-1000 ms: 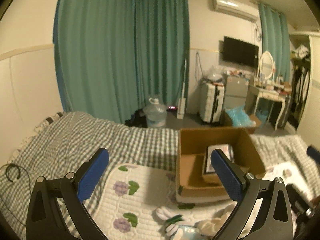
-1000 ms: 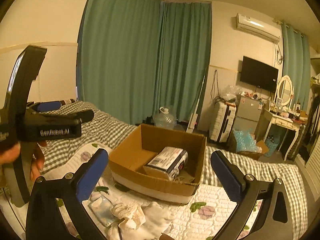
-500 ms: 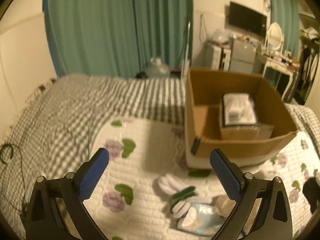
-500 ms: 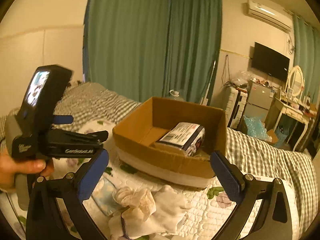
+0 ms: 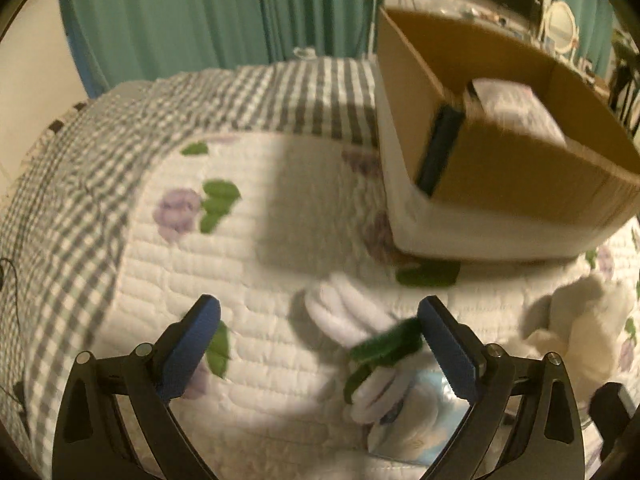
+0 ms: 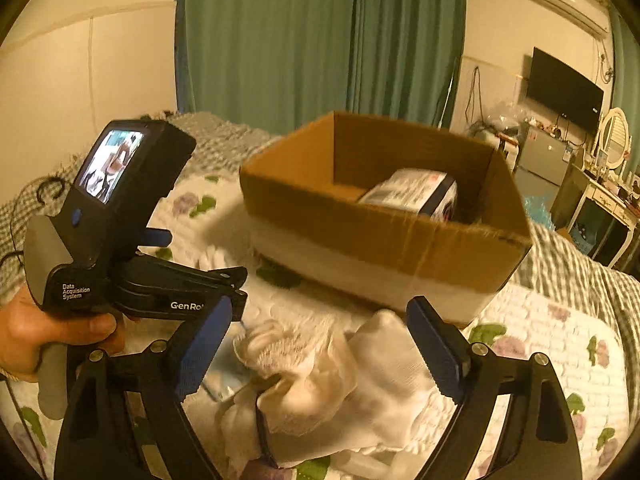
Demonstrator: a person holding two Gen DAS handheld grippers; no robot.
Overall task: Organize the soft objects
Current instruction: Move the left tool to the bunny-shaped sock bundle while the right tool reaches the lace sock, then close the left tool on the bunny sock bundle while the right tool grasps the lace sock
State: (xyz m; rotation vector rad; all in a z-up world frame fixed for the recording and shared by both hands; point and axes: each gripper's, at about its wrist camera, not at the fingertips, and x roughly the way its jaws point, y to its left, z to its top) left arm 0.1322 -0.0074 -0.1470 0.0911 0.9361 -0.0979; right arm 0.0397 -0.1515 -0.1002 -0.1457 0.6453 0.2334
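My left gripper (image 5: 320, 340) is open, low over the floral quilt. A white and green plush bundle (image 5: 360, 340) lies between its fingers, nearer the right one, on a pale blue packet (image 5: 416, 420). My right gripper (image 6: 320, 344) is open just above a heap of white lacy cloth (image 6: 332, 376). That cloth also shows in the left wrist view (image 5: 580, 320) at the right. A brown cardboard box (image 6: 384, 232) stands beyond on the bed, also in the left wrist view (image 5: 500, 168), with a printed package (image 6: 412, 192) inside.
The floral quilt (image 5: 240, 248) lies over a grey checked bedspread (image 5: 60, 208). The left gripper's handle and a hand (image 6: 80, 272) are at the left of the right wrist view. Green curtains (image 6: 320, 40), a TV (image 6: 564, 88) and a dresser stand beyond the bed.
Both grippers have tilted down and moved closer to the bed. The plush bundle now lies between the left fingers, and the white cloth sits between the right fingers. Both stay open.
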